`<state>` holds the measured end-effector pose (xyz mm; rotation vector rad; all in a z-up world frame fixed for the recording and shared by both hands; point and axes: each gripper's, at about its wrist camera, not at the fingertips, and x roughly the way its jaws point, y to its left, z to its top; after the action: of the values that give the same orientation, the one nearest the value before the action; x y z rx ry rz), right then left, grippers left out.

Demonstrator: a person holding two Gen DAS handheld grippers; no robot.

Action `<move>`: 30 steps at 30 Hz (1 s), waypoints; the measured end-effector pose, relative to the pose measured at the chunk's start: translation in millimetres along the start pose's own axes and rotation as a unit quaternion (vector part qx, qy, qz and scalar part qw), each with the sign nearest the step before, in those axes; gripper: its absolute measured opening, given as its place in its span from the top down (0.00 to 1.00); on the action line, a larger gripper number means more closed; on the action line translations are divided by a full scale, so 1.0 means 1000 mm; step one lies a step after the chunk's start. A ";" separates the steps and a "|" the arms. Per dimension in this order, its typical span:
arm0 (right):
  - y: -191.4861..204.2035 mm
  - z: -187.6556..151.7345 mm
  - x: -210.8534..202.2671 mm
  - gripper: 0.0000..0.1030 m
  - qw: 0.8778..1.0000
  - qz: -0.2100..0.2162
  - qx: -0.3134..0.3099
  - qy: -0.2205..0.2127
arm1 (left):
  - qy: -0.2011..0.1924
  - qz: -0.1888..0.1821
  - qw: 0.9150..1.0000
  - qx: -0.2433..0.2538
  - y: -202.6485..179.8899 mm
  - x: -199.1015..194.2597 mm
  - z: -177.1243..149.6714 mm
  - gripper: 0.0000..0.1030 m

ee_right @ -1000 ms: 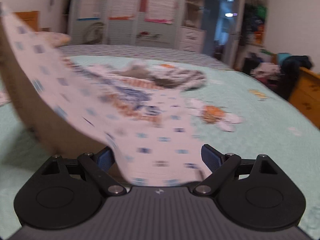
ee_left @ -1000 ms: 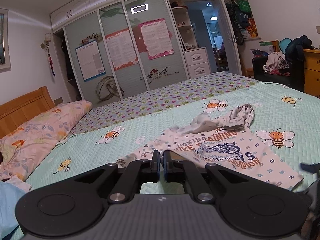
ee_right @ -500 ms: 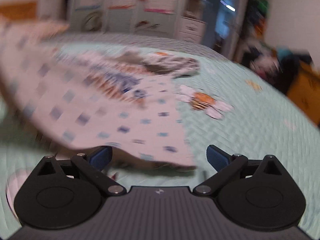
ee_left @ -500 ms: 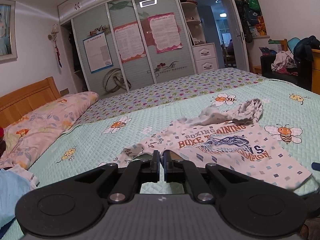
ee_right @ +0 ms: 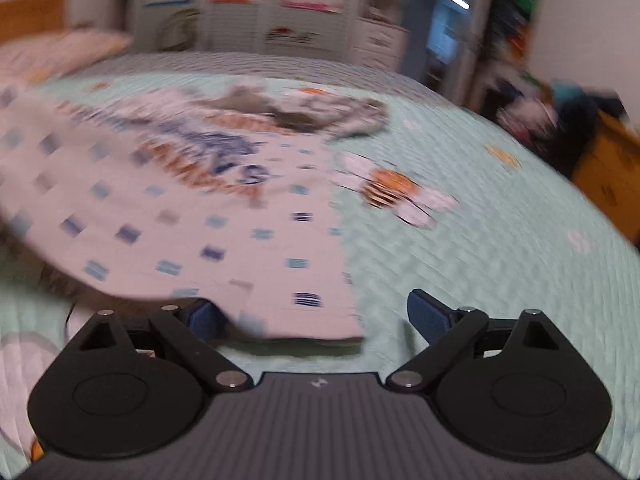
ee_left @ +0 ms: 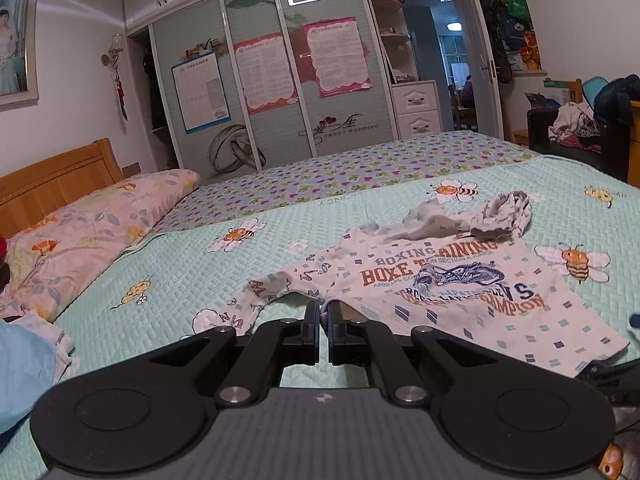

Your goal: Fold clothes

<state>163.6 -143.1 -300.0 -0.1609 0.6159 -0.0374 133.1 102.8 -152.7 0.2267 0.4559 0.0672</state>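
shirt (ee_left: 452,280) on bedspread (ee_left: 240,272), centre-right of frame | pillow (ee_left: 92,216) left, against headboard (ee_left: 56,180) | wardrobe (ee_left: 260,80) behind bed, top centre | chair (ee_left: 568,136) far right

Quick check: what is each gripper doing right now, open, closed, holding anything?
Left gripper: closed, pinching the near edge of the printed shirt.
Right gripper: open, holding nothing; the shirt hem lies between its fingers.

Both claws, left (ee_left: 324,322) & right (ee_right: 312,316): black linkage arms, silver pivot screws, ribbed grey housing, blue pads (ee_right: 426,316).
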 end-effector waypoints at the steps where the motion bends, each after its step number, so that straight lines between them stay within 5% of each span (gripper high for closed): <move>1: -0.001 0.001 0.001 0.31 1.000 0.007 -0.005 -0.001 | 0.003 0.000 1.000 0.002 0.000 0.002 -0.002 0.97; 2: -0.010 0.003 0.004 0.59 1.000 0.021 0.019 0.005 | 0.005 -0.001 1.000 0.004 0.000 0.003 -0.004 0.97; 5: -0.011 0.008 0.006 0.90 0.999 0.037 0.000 0.005 | 0.017 0.002 1.000 0.010 -0.001 0.012 -0.013 0.97; 14: -0.008 0.017 -0.008 0.95 0.997 0.045 -0.055 -0.022 | 0.022 0.023 1.000 -0.001 0.006 0.015 -0.030 0.97; 24: -0.046 0.052 -0.141 0.95 0.991 0.055 -0.052 -0.113 | -0.075 0.017 0.996 -0.036 0.039 -0.101 0.004 0.97; 27: -0.053 0.049 -0.176 0.95 0.990 0.055 -0.054 -0.120 | -0.047 0.004 0.999 -0.027 0.044 -0.126 -0.014 0.96; 30: -0.042 0.016 -0.165 0.87 0.993 0.065 -0.076 -0.065 | 0.024 0.015 1.000 -0.012 0.040 -0.119 -0.062 0.95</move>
<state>38.9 -168.4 -186.3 -0.2683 0.4988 0.1454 -1.9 140.7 -146.7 0.2083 0.4992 0.1067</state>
